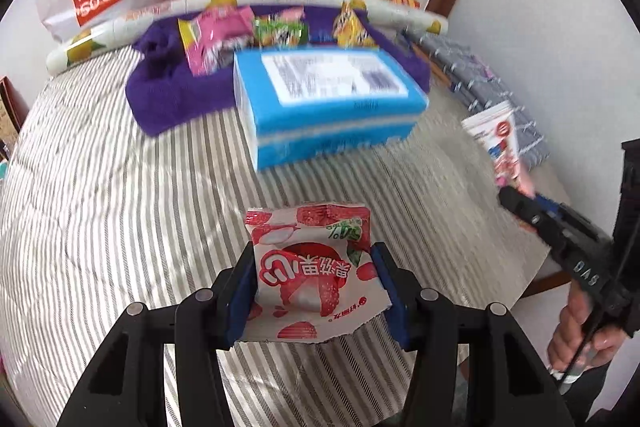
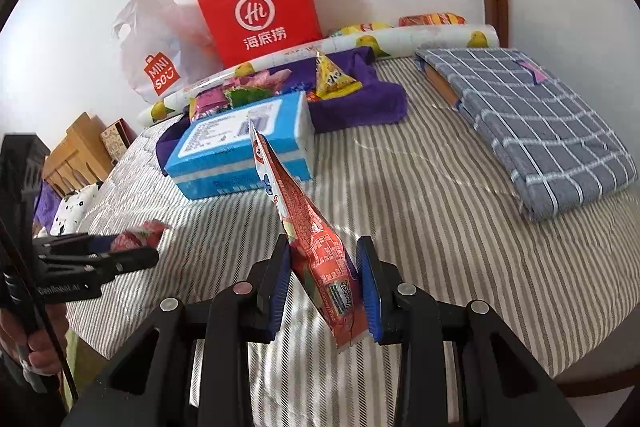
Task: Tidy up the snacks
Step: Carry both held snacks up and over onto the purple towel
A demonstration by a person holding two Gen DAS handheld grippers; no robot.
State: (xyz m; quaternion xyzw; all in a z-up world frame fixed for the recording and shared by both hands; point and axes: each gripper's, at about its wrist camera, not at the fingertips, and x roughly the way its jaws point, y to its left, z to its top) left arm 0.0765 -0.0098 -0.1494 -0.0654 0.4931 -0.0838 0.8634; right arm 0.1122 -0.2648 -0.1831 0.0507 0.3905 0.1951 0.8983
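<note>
My left gripper (image 1: 316,277) is shut on a red-and-white strawberry snack packet (image 1: 316,267), held above the striped bed cover. In the right wrist view the same left gripper (image 2: 132,251) shows at the left edge with the packet (image 2: 138,233) in it. My right gripper (image 2: 324,275) is shut on a long orange-red snack bag (image 2: 308,227) that points up and away; that bag (image 1: 502,143) also appears at the right of the left wrist view. Farther back, a blue box (image 1: 324,107) lies beside a purple cloth (image 1: 168,95) carrying several small snack packets (image 1: 216,35).
A red paper bag (image 2: 256,19) and a white plastic bag (image 2: 156,59) lean on the wall behind a patterned roll (image 2: 400,39). A folded grey checked cloth (image 2: 536,131) lies at the right. Wooden furniture (image 2: 76,155) stands left of the bed. A hand (image 1: 580,331) grips the right tool.
</note>
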